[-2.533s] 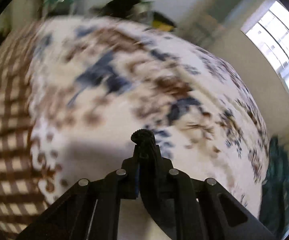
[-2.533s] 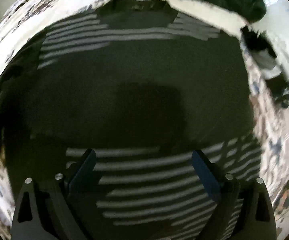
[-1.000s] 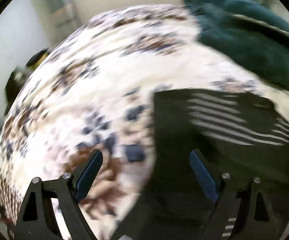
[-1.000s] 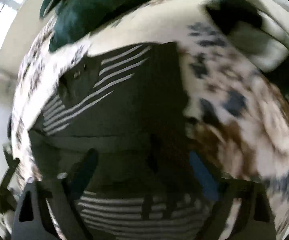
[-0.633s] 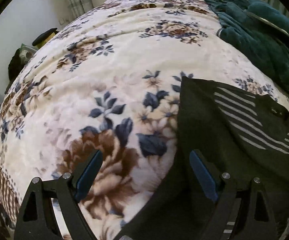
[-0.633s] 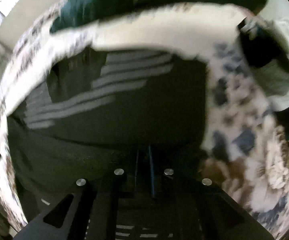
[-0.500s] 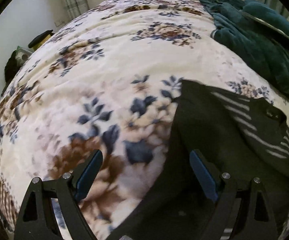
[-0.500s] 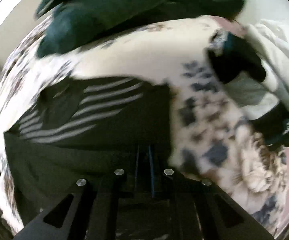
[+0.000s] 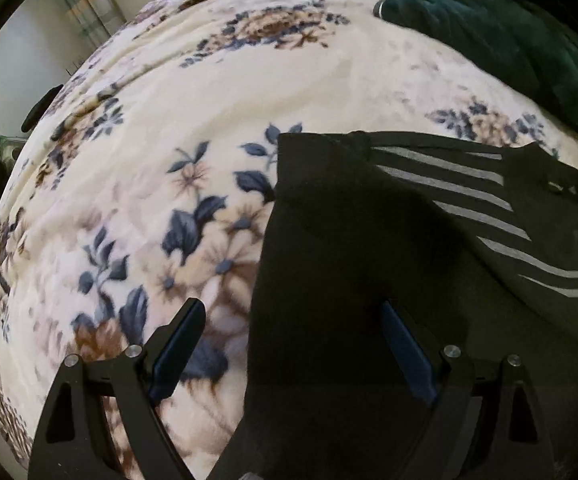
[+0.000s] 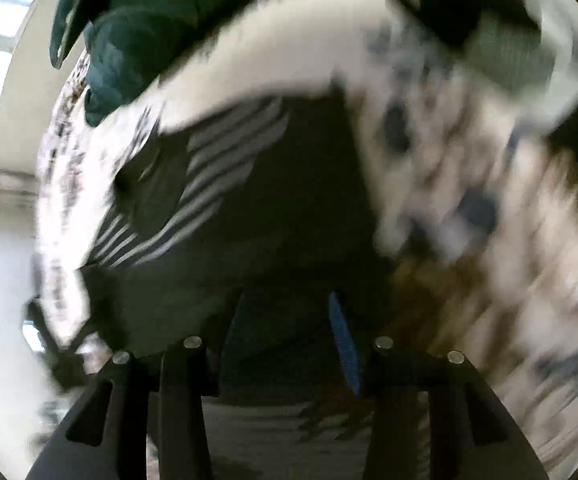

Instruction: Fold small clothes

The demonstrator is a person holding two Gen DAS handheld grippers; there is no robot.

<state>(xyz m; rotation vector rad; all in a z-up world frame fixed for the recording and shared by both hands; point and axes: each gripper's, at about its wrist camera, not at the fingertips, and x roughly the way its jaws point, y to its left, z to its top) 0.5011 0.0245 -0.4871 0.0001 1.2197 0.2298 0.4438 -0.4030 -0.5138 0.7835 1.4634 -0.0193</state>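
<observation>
Black plastic fingers of the left hand-held gripper [image 9: 289, 344] stood wide apart at the bottom of the left wrist view, blue pads facing each other, nothing pinched. Between them ran the left edge of the dark striped shirt [image 9: 389, 260]: the left finger [image 9: 177, 340] hung over the floral blanket [image 9: 209, 120], the right finger over dark cloth. From there the shirt spread away up and to the right, flat on the blanket, a folded-in flap lying across its plain lower part and grey stripes showing near the neck opening. Beyond its far edge lay bare blanket, and past that a heap of dark green fabric [image 9: 509, 32] at the top right.

The right wrist view was smeared by motion. The right hand-held gripper [image 10: 285, 332] stood partly apart, its jaws having just been opening; dark cloth of the shirt [image 10: 281, 184] filled the gap between the pads, but whether they pressed on it could not be told through the blur. The shirt ran from the fingers up and leftward to its striped part, its right edge against the blanket [image 10: 469, 184]. Farther off lay the green fabric [image 10: 149, 20] at the top left and a blurred pile of pale and dark clothes [image 10: 501, 32] at the top right.
</observation>
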